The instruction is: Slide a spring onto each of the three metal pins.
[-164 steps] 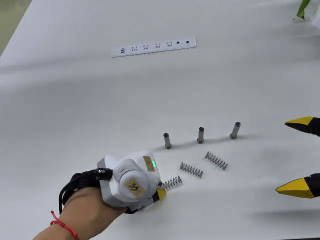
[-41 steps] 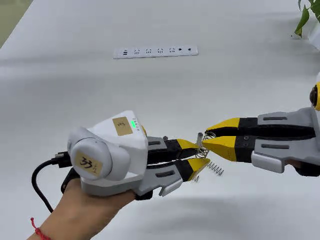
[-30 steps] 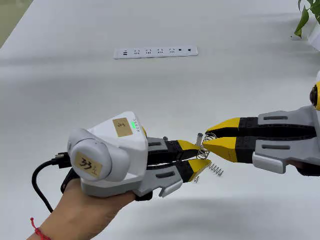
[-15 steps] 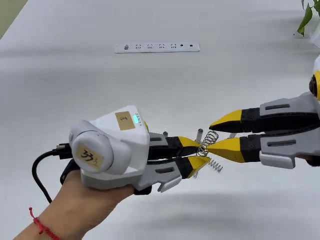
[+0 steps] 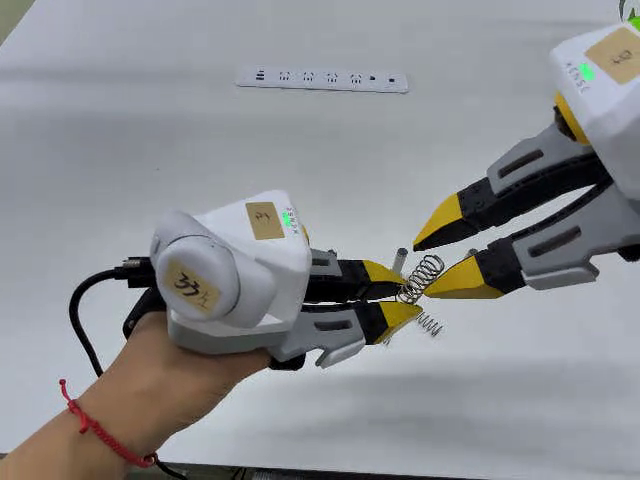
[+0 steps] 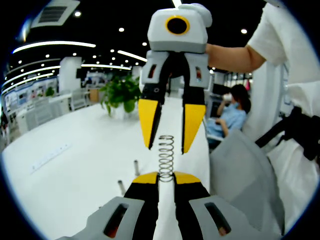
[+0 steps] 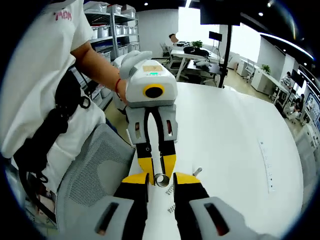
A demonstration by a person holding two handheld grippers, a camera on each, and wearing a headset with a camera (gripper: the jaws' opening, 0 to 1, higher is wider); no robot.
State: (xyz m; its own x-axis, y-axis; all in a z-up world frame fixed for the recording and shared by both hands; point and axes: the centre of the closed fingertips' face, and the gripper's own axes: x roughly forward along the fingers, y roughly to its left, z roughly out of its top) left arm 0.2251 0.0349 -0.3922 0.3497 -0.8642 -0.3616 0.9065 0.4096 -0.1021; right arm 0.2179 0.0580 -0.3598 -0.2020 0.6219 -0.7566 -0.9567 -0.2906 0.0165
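A coil spring (image 5: pixel 422 278) is in the air above the white table, and my left gripper (image 5: pixel 397 297) is shut on its near end. My right gripper (image 5: pixel 434 265) comes down from the upper right, its yellow fingers open on either side of the spring's far end. In the left gripper view the spring (image 6: pixel 165 155) rises from my shut left gripper (image 6: pixel 166 177) between the right gripper's fingers (image 6: pixel 148 121). In the right gripper view the spring (image 7: pixel 161 180) shows end-on at my right gripper (image 7: pixel 161 179). A metal pin (image 5: pixel 400 259) stands behind the jaws. Another spring (image 5: pixel 428 324) lies on the table.
A white power strip (image 5: pixel 322 79) lies at the far side of the table (image 5: pixel 150 150). Two upright pins (image 6: pixel 136 167) show below the jaws in the left gripper view. Loose springs (image 7: pixel 170 190) lie under the grippers. A grey mesh chair (image 7: pixel 92 170) stands by the table edge.
My right gripper has risen and tilted so it points down from the upper right, and its jaws stand wider apart than a second ago. The left gripper keeps hold of the spring.
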